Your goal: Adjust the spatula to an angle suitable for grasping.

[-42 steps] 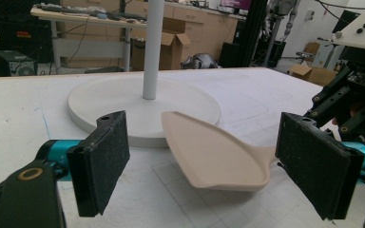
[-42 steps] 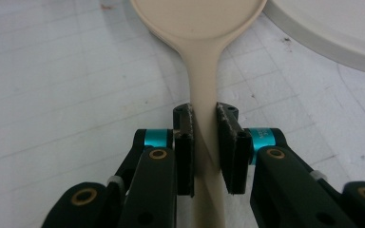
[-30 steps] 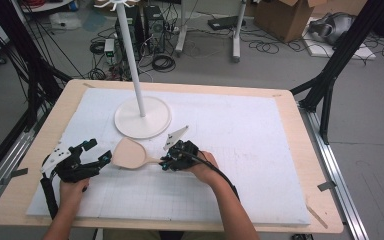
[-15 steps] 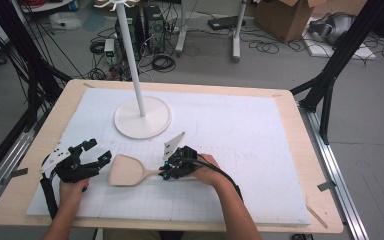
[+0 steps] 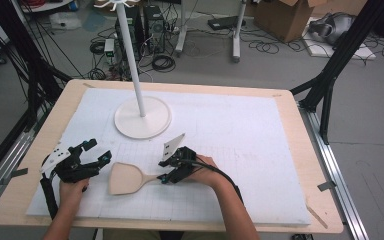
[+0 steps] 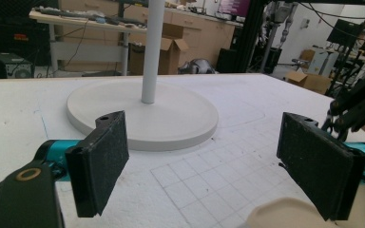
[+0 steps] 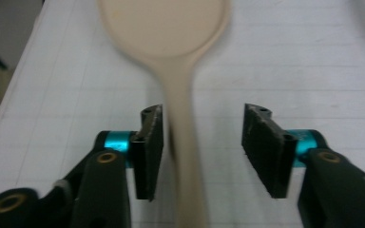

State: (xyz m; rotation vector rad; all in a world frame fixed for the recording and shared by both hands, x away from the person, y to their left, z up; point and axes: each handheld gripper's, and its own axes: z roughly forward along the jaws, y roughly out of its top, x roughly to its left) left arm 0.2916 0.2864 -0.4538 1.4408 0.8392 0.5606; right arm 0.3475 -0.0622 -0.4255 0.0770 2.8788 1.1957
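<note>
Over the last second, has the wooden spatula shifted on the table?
Yes. The wooden spatula has slid toward the person's edge, farther from the stand's round base, with the right gripper at its handle.

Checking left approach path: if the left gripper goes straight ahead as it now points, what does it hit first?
Probably the stand's round base, dead ahead between the open fingers of the left gripper. The spatula sits low by the right finger, so it looks off the line, though depth is unclear.

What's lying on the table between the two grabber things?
In the high view, a flat pale wooden spatula lies between the left gripper and right gripper. Its handle runs between the right gripper's open jaws.
</note>
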